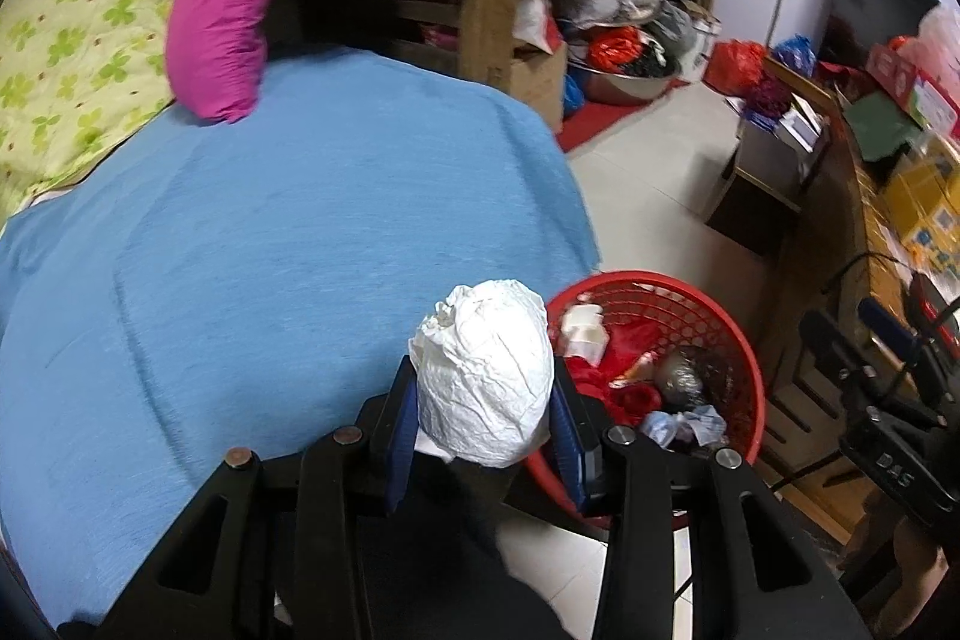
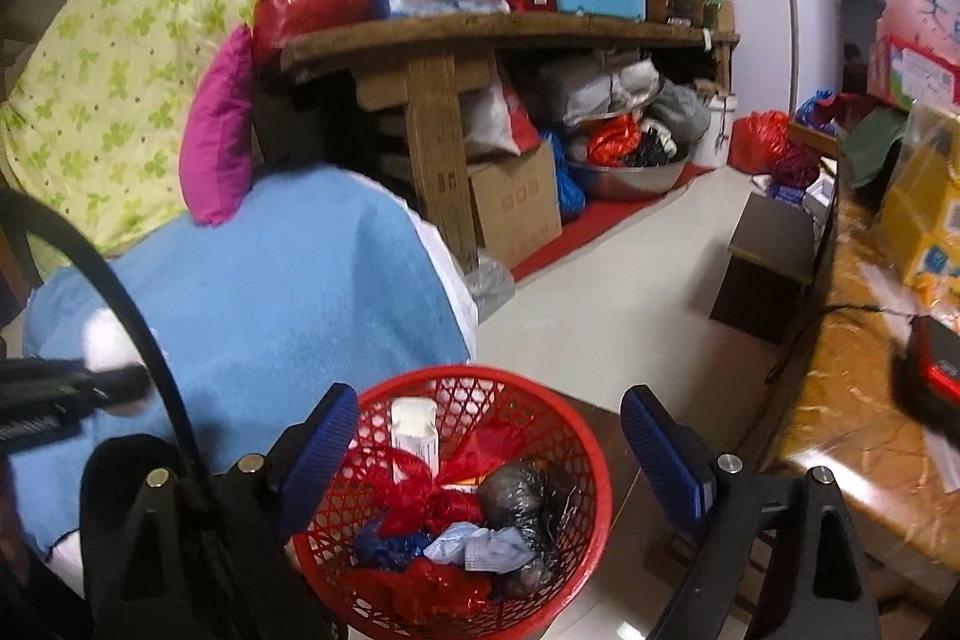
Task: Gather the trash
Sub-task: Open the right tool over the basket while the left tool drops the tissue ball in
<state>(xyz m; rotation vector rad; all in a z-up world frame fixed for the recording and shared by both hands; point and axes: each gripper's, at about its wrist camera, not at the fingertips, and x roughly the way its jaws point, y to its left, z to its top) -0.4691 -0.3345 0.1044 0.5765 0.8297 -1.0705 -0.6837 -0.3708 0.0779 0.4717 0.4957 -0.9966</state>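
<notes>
My left gripper [image 1: 483, 394] is shut on a crumpled white paper ball [image 1: 486, 370] and holds it above the edge of the blue bed cover [image 1: 270, 250], just left of the red mesh basket [image 1: 747, 340]. The basket holds a white bottle [image 1: 582, 328], red plastic, a grey foil lump and crumpled paper. My right gripper [image 2: 486, 451] is open and empty, its jaws wide apart above the red basket [image 2: 576, 436]. The left gripper shows blurred at the left of the right wrist view [image 2: 90, 382], with the white ball [image 2: 105, 340].
A magenta pillow [image 1: 225, 16] and a green-patterned quilt [image 1: 66, 28] lie at the bed's far end. A wooden table [image 2: 480, 34] stacked with boxes stands behind, with bags and a metal basin [image 2: 630, 175] under it. A wooden counter [image 2: 852, 400] runs along the right. Pale tiled floor [image 2: 630, 280] lies between.
</notes>
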